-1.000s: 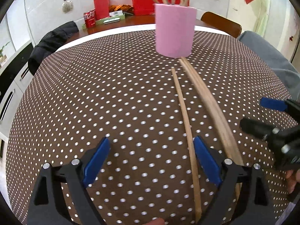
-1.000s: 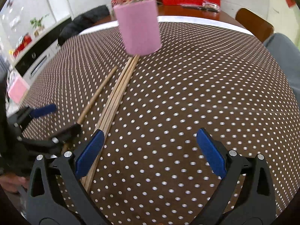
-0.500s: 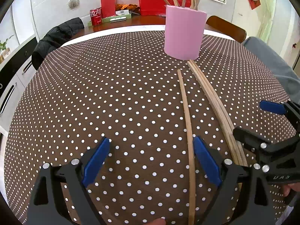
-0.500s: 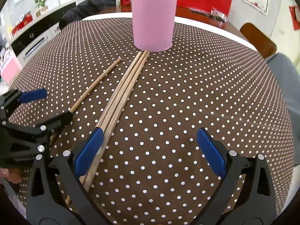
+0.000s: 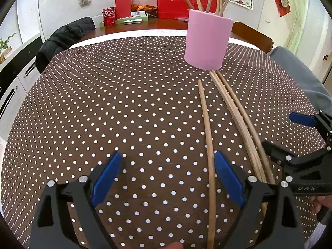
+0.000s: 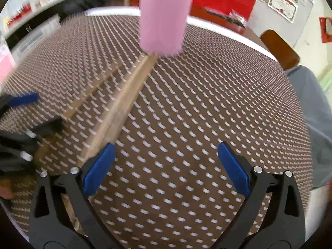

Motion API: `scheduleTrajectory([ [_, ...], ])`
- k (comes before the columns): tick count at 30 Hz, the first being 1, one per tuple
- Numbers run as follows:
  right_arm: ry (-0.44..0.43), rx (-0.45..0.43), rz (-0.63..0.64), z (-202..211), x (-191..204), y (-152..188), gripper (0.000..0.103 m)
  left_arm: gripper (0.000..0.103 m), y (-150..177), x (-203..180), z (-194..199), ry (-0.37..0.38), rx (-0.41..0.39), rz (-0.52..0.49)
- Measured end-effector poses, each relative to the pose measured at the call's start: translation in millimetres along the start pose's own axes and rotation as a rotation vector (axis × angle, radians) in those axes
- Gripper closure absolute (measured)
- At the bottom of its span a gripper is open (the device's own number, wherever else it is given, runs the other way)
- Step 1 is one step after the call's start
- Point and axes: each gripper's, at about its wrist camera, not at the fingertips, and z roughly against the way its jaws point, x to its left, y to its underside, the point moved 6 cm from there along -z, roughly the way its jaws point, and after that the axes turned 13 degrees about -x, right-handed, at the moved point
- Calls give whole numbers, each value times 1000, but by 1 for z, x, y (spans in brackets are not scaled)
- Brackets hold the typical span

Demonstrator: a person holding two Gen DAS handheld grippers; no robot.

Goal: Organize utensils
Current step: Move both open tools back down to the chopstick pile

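Observation:
A pink cup (image 5: 207,41) with several wooden chopsticks standing in it sits far on the brown dotted tablecloth (image 5: 103,103). From its base a bundle of chopsticks (image 5: 240,120) runs toward me, with a single chopstick (image 5: 205,124) lying left of it. My left gripper (image 5: 168,178) is open; the single chopstick passes just inside its right pad, untouched. My right gripper (image 6: 166,166) is open over bare cloth, and the bundle (image 6: 124,103) runs under its left finger. The right wrist view is motion-blurred; the pink cup (image 6: 164,20) shows at the top.
A dark jacket (image 5: 64,37) hangs over a chair at the far left. A wooden chair back (image 5: 251,35) stands behind the cup. A person's grey sleeve (image 5: 300,72) lies along the right table edge. A red can (image 5: 109,16) stands on the far counter.
The right wrist view has rolled and gone blurred, and the cup has shifted from left toward centre. In the left view the right gripper has come nearer the bundle's near end. Both stay open.

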Motion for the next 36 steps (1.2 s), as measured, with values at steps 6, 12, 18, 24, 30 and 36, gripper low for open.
scheduleTrajectory([
  [6,-91,-55,-145,6,-8,-2,6,13,-1,-2,0,3,0,1],
  [12,-86,-6,-68,-6,1,4,6,13,-1,-2,-1,6,-1,3],
  [18,-36,21,1,-8,2,5,6,13,0,-3,-1,-1,2,-7],
  [24,-57,31,-34,-25,-7,-10,18,13,-14,-17,-17,-12,50,-95],
  [30,-102,20,-59,-50,-13,-36,34,13,-32,-28,-38,10,77,-156],
  [36,-138,10,-22,-57,-9,-52,94,96,-43,-38,-40,101,85,-171],
])
